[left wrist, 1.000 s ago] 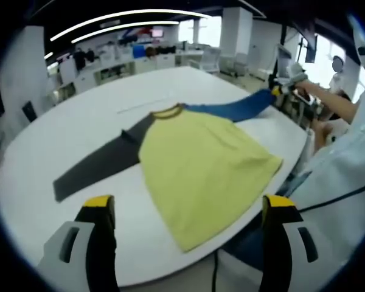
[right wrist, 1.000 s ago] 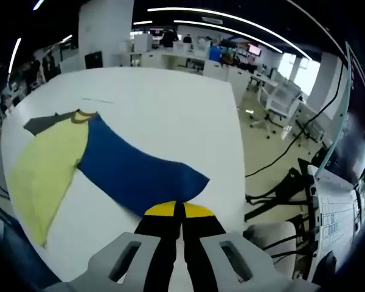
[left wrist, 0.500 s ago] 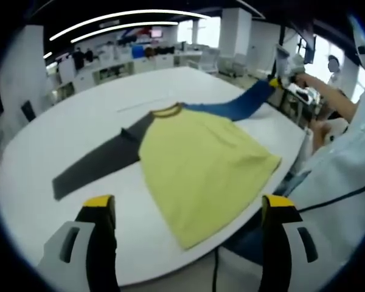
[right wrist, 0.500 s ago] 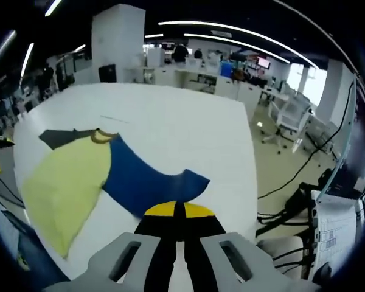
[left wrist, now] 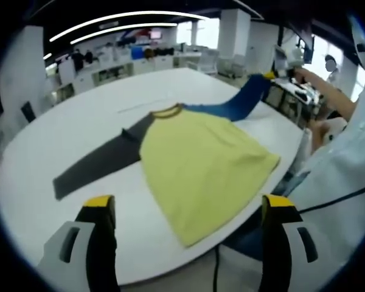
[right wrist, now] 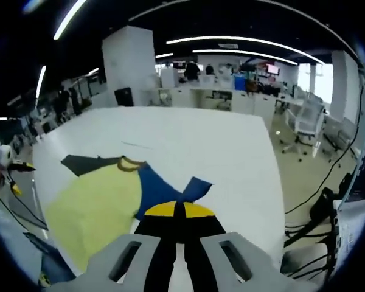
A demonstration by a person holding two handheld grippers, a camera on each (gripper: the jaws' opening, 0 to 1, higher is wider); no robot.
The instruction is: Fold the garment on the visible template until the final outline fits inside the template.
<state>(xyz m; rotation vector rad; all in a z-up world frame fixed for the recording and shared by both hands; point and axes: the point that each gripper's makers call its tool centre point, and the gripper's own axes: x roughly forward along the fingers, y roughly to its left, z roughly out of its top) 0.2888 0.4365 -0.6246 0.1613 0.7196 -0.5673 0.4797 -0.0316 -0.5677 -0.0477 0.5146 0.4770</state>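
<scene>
In the left gripper view, the left gripper rises from the bottom edge with its two yellow-tipped fingers standing wide apart and nothing between them. Just past them lies the garment, a long-sleeved shirt spread flat on the white table in the middle of the frame. Its body is pale yellow, with a brownish collar at the top, and its hem reaches the table edge at the lower right. The dark grey sleeve stretches flat toward the left of the frame. The blue sleeve runs to the upper right, where its end is lifted off the table and pinched by the right gripper, held by a person's arm in a white sleeve. In the right gripper view, the right gripper has its yellow tips pressed together on the cuff of the blue sleeve, so the cuff itself is hidden between the fingers. Behind it the yellow body lies at the lower left and the grey sleeve is seen only partly. A thin line on the table beyond the collar is too faint to say if it is the template. Far behind are office desks and chairs, small and blurred.
</scene>
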